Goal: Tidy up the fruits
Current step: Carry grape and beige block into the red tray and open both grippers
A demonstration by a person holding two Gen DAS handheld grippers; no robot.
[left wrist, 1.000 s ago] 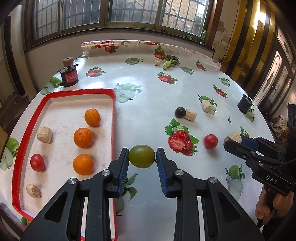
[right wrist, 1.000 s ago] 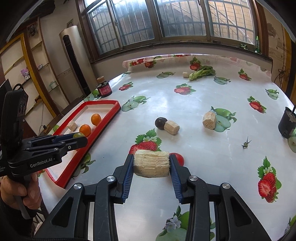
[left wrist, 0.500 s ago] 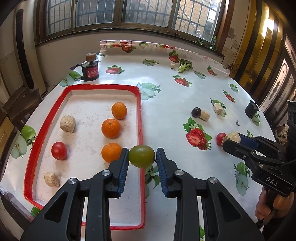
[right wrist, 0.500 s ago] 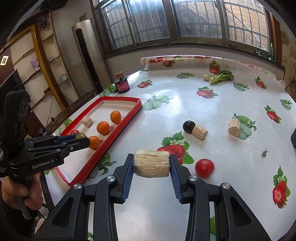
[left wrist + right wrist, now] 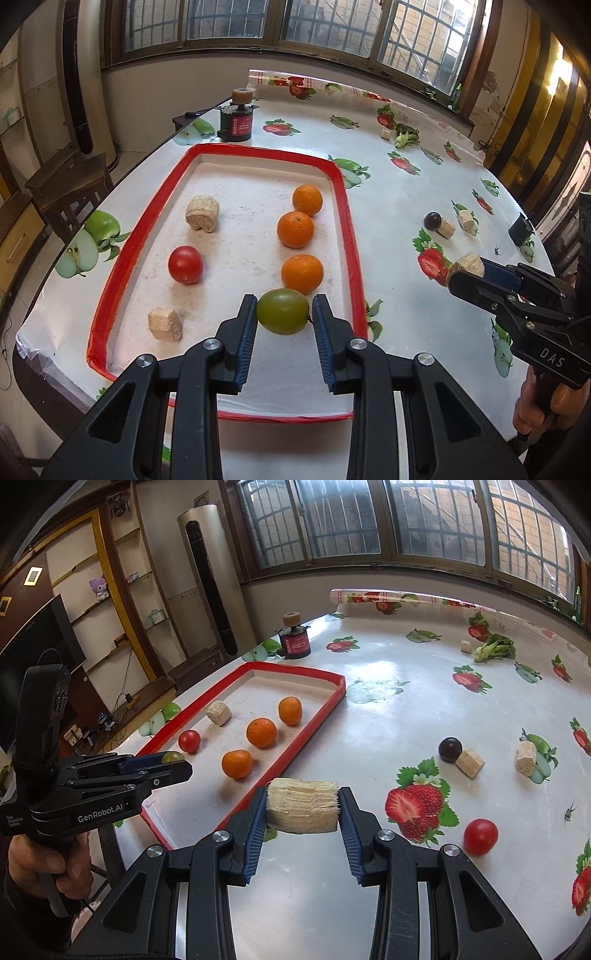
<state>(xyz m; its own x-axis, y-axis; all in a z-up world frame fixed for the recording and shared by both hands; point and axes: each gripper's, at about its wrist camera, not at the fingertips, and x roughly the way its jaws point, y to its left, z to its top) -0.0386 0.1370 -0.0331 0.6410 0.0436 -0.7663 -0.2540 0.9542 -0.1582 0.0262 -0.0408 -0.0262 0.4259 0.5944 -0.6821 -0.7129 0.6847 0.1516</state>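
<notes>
My left gripper (image 5: pixel 283 312) is shut on a green fruit (image 5: pixel 283 311) and hangs over the near right part of the red-rimmed tray (image 5: pixel 347 236), just in front of three oranges (image 5: pixel 295 229). A red tomato (image 5: pixel 185 264) and two beige blocks (image 5: pixel 202 213) also lie in the tray. My right gripper (image 5: pixel 302 806) is shut on a beige layered block (image 5: pixel 302 805), above the table beside the tray's (image 5: pixel 295 746) right rim. It shows at the right of the left wrist view (image 5: pixel 466 269). The left gripper (image 5: pixel 173 762) shows in the right wrist view with the green fruit (image 5: pixel 171 756).
On the table to the right lie a dark plum (image 5: pixel 450 749), two beige blocks (image 5: pixel 470 762), a red tomato (image 5: pixel 480 836) and, far back, a green vegetable (image 5: pixel 495 649). A black and red jar (image 5: pixel 236 122) stands behind the tray. A black cup (image 5: pixel 520 229) stands at the right edge.
Both grippers have moved left with their loads. The green fruit has gone from over the table beside the tray to over the tray's floor; the block has come close to the tray's right rim.
</notes>
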